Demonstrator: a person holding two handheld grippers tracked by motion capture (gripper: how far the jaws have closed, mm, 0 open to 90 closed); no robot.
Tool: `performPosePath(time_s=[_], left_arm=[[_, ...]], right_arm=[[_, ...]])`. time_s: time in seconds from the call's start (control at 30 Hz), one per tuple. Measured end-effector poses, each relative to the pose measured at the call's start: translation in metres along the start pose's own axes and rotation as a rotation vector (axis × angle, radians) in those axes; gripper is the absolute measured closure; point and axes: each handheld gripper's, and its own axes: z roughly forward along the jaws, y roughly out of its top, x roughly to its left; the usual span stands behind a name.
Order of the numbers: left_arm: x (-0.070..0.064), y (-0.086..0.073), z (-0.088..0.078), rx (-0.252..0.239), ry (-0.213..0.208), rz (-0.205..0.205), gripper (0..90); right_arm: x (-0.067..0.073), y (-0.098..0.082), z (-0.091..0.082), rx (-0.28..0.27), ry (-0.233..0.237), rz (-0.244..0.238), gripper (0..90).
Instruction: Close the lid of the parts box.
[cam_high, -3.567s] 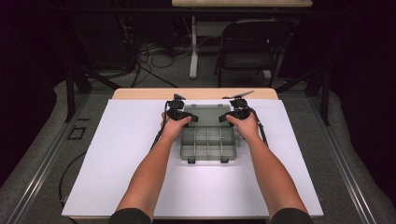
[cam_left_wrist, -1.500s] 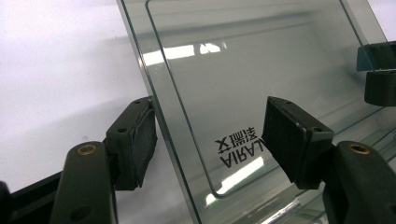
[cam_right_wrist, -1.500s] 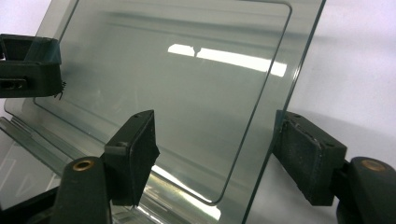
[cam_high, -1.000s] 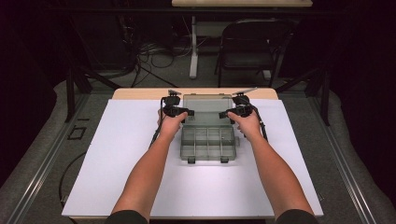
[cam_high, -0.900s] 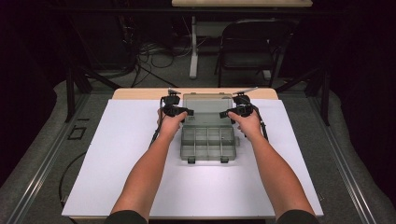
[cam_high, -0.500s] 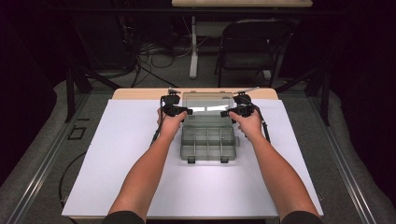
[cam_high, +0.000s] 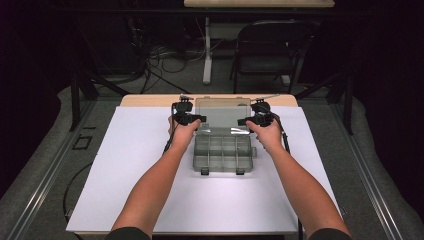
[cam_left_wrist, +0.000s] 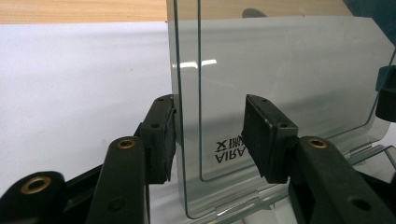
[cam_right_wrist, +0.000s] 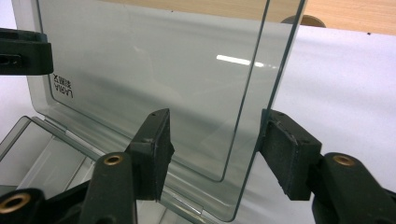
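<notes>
The clear lid (cam_high: 222, 113) is now standing raised behind the organizer box (cam_high: 223, 154) at centre frame. Left gripper (cam_left_wrist: 209, 135) and right gripper (cam_right_wrist: 214, 148) have just been closing, straddling its side edges, seemingly not yet pinching.

Lid (cam_left_wrist: 280, 70): we log it clear, smoke-tinted, standing upright.
Left gripper (cam_left_wrist: 208, 135): our jaws, just closing, straddle the lid's edge; left pad touching.
Bench (cam_left_wrist: 70, 84): white-covered.
</notes>
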Motion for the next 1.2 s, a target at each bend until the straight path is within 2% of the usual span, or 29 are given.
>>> performPosePath(time_s=[0.07, 0.2, 0.37, 0.6, 0.83, 1.2], left_arm=[[0.000, 0.000, -0.001, -0.001, 0.000, 0.004, 55.4], [0.000, -0.001, -0.003, -0.006, 0.004, 0.009, 58.0], [0.003, -0.002, -0.005, -0.015, 0.002, 0.005, 63.8], [0.004, -0.001, -0.009, -0.017, -0.009, 0.006, 65.7], [0.005, -0.003, -0.014, -0.031, -0.019, 0.023, 67.5], [0.008, -0.004, -0.015, -0.030, -0.033, 0.025, 71.0]], right_arm=[[0.000, 0.000, -0.001, -0.001, 0.006, 0.011, 45.7], [0.000, 0.000, -0.004, -0.008, -0.001, -0.014, 48.0], [0.000, -0.001, -0.005, -0.023, -0.023, -0.029, 55.2], [-0.001, -0.001, -0.008, -0.037, -0.031, -0.031, 63.5], [-0.003, -0.002, -0.013, -0.055, -0.019, -0.037, 67.8], [-0.008, -0.003, -0.015, -0.054, -0.015, -0.037, 74.9]])
